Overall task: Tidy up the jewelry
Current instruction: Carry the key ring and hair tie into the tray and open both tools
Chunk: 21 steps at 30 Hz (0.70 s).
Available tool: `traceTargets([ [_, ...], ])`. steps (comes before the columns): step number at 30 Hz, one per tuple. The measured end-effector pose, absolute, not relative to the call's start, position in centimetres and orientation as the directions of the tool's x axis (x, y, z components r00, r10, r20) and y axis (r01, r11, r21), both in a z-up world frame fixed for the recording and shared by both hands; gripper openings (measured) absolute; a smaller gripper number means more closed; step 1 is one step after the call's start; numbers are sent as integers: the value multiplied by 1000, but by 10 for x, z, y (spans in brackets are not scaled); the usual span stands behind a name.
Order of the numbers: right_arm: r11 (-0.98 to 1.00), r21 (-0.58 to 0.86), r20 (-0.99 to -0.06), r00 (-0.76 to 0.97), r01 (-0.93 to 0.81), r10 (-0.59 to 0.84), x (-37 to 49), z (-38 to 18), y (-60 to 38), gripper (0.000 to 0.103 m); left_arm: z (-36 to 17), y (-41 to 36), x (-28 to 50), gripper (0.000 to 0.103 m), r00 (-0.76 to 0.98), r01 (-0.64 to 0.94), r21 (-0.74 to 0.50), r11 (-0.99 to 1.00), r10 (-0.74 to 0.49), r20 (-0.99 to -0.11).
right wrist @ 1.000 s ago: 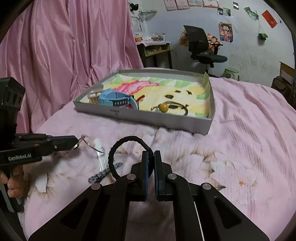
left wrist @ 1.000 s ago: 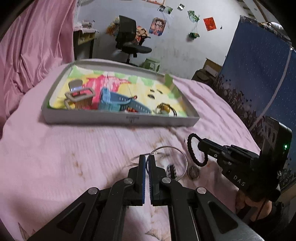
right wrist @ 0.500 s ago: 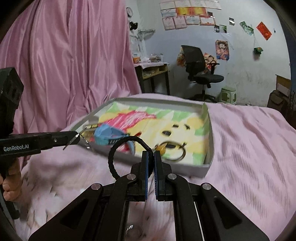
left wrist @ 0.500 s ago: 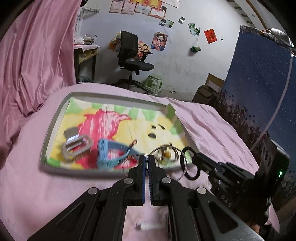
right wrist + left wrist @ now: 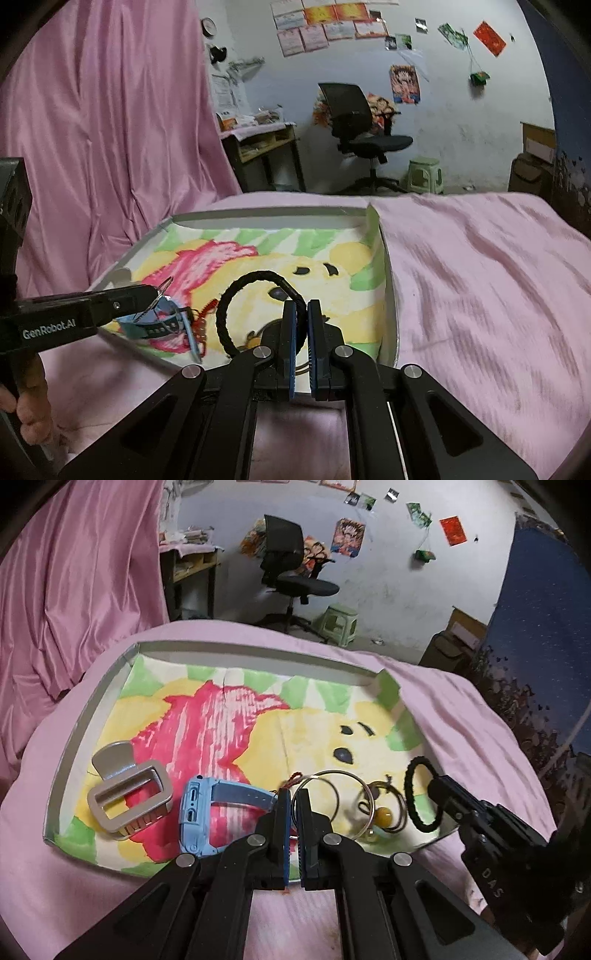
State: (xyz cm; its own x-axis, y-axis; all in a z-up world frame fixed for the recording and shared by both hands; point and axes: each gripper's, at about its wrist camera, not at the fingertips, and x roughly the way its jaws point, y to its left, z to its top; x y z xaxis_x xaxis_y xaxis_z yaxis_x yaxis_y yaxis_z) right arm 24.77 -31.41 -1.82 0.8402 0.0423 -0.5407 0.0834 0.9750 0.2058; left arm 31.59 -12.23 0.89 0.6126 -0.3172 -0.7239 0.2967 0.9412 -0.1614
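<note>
A shallow grey tray (image 5: 92,709) with a colourful cartoon lining lies on the pink bed. My left gripper (image 5: 294,801) is shut on a thin silver bangle (image 5: 334,775) and holds it over the tray's near edge. My right gripper (image 5: 299,314) is shut on a black braided hair tie (image 5: 236,291), also above the tray; the hair tie also shows in the left wrist view (image 5: 410,794). In the tray lie a beige hair claw (image 5: 129,797), a blue watch (image 5: 207,812) and a bracelet with a yellow bead (image 5: 384,814).
The pink bedspread (image 5: 480,280) surrounds the tray (image 5: 386,295). A pink curtain (image 5: 92,129) hangs on the left. An office chair (image 5: 354,122), a desk (image 5: 258,140) and a green stool (image 5: 424,173) stand beyond the bed.
Both grippers have lifted from the bedspread and moved forward over the tray, carrying the bangle and the hair tie. The loose pieces left on the bedspread have dropped out of view.
</note>
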Motion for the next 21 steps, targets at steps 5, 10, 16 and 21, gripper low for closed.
traceTargets([
  [5,975,205,-564,825,85,46,255,-26,-315,5,1,-124,321,3,601,281,-153,948,-298,-742],
  [10,975,203,-582,812,89,46,259,-30,-314,5,-3,-125,323,4,596,276,-146,950,-288,-749],
  [16,974,203,-609,792,98,47,261,-36,-314,6,-3,-126,323,4,594,278,-160,947,-300,-747],
  [21,975,202,-621,783,97,51,262,-39,-314,6,-2,-123,322,4,592,277,-181,944,-316,-741],
])
